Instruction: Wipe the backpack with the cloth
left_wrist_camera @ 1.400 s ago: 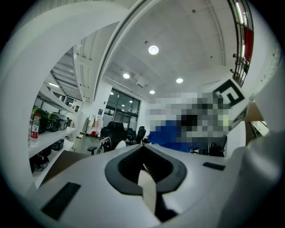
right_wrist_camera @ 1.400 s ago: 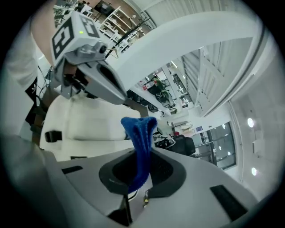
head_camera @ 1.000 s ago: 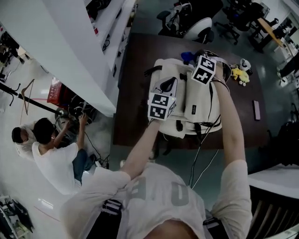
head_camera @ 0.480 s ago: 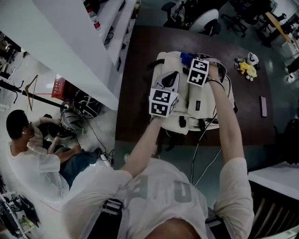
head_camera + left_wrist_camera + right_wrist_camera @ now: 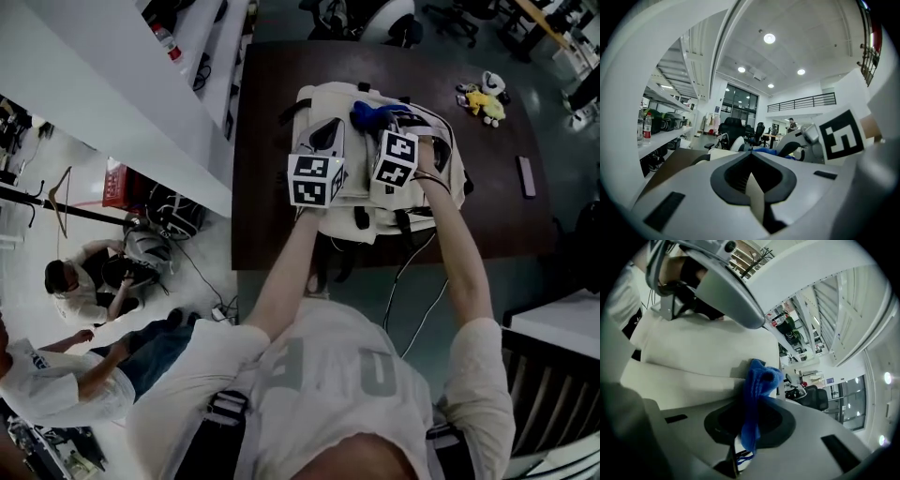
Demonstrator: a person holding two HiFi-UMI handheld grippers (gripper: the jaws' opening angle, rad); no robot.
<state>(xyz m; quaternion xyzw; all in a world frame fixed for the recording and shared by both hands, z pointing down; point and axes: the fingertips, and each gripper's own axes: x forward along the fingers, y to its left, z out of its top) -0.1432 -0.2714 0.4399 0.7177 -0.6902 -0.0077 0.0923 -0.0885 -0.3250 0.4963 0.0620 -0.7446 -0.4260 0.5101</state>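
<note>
A cream backpack [image 5: 412, 202] lies flat on the dark brown table [image 5: 267, 216]. My right gripper [image 5: 380, 120] is shut on a blue cloth [image 5: 367, 113], which rests against the backpack's far part. In the right gripper view the cloth [image 5: 759, 380] hangs out of the jaws [image 5: 746, 425] over the cream fabric [image 5: 693, 357]. My left gripper [image 5: 330, 133] lies on the backpack's left half, pointing almost level with its jaws [image 5: 752, 180] shut. A pale strip shows between them; I cannot tell whether it is backpack fabric.
A yellow plush toy [image 5: 485, 97] and a small dark flat object [image 5: 526, 176] lie on the table's right side. Black straps and cables [image 5: 412, 281] hang over the near edge. White shelves [image 5: 141, 84] stand at the left, with people [image 5: 89, 281] on the floor beyond.
My right gripper has come down and nearer with the blue cloth, from the backpack's far edge onto its top part. The left gripper has kept its place on the backpack.
</note>
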